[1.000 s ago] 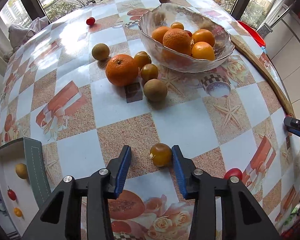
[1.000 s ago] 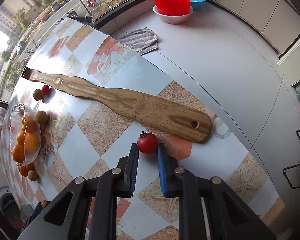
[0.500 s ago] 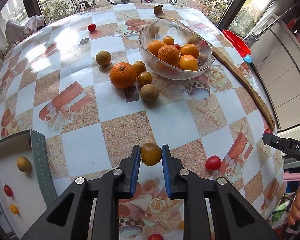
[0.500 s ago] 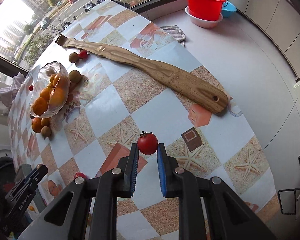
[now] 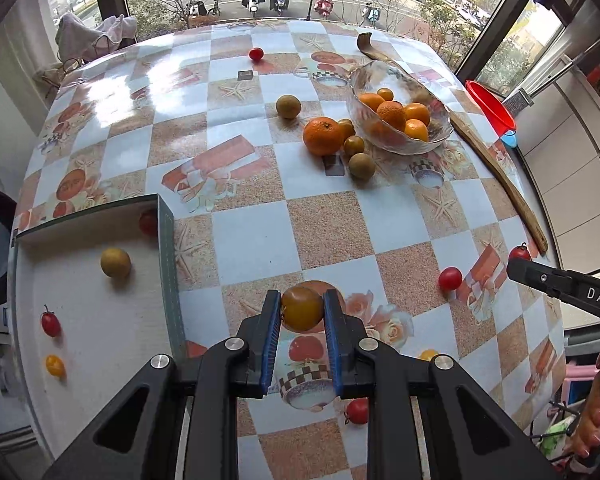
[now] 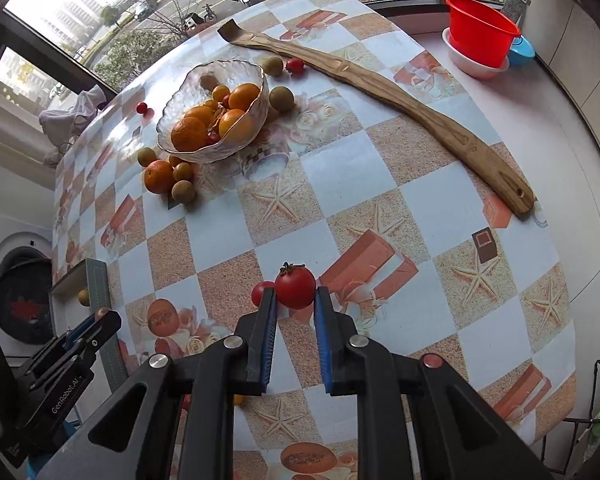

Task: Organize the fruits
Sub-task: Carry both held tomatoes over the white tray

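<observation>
My left gripper is shut on a brownish-yellow tomato, held above the table near a white tray. The tray holds a yellow-green fruit, a red cherry tomato and a yellow one. My right gripper is shut on a red tomato above the table. A glass bowl of oranges stands at the far right, also in the right wrist view. A big orange and small brown fruits lie beside it.
Loose red cherry tomatoes lie on the checked tablecloth. A long wooden scratcher lies along the table's right edge. A red basin sits on the sill. The right gripper's body shows in the left wrist view.
Both grippers have lifted and pulled back with their fruit. The left gripper closed on the brownish-yellow tomato and moved left toward the tray. The right gripper carried the red tomato away from the scratcher.
</observation>
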Demonstrator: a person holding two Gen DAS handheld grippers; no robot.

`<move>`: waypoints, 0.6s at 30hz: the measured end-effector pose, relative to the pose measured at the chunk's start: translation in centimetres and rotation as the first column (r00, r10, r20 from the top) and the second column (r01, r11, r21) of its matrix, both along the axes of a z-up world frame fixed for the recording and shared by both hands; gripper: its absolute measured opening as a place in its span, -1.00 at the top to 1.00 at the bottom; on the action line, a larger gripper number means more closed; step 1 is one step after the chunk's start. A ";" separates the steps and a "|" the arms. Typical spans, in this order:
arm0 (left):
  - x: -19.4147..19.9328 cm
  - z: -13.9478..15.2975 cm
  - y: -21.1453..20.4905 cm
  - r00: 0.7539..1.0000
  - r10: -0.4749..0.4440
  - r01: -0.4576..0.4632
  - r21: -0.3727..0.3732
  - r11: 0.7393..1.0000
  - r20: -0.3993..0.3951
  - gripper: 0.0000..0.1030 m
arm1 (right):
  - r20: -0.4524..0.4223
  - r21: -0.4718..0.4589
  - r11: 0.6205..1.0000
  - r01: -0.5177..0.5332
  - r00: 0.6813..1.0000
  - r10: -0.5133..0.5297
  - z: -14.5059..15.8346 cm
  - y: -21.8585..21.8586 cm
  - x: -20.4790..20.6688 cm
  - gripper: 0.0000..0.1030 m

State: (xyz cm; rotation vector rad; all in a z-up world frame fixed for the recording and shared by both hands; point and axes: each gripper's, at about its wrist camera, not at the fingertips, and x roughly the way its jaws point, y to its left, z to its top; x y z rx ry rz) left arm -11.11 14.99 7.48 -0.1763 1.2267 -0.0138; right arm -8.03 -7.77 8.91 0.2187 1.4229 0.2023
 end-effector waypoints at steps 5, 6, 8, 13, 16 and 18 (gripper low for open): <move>-2.5 0.5 3.6 0.997 0.080 -0.080 0.005 0.997 0.002 0.56 | 0.006 0.016 0.996 -0.093 0.996 0.093 0.7 4.5 -0.5 0.61; -3.0 0.5 4.4 0.995 0.099 -0.099 0.007 0.995 0.000 0.56 | 0.007 0.017 0.993 -0.114 0.994 0.113 0.8 5.5 -0.6 0.61; -4.0 0.5 6.1 0.991 0.135 -0.135 0.010 0.991 -0.004 0.56 | 0.008 0.024 0.987 -0.159 0.987 0.159 0.9 7.6 -0.9 0.61; -6.8 -0.1 10.1 0.975 0.222 -0.221 0.031 0.975 -0.015 0.56 | 0.009 0.045 0.962 -0.271 0.963 0.270 1.1 13.3 -1.7 0.61; -8.4 -0.8 12.3 0.962 0.270 -0.269 0.044 0.962 -0.029 0.56 | 0.008 0.061 0.939 -0.337 0.941 0.337 1.1 16.9 -2.4 0.61; -9.3 -1.4 13.7 0.953 0.300 -0.298 0.049 0.953 -0.040 0.56 | 0.006 0.073 0.922 -0.380 0.925 0.381 0.9 19.4 -2.9 0.61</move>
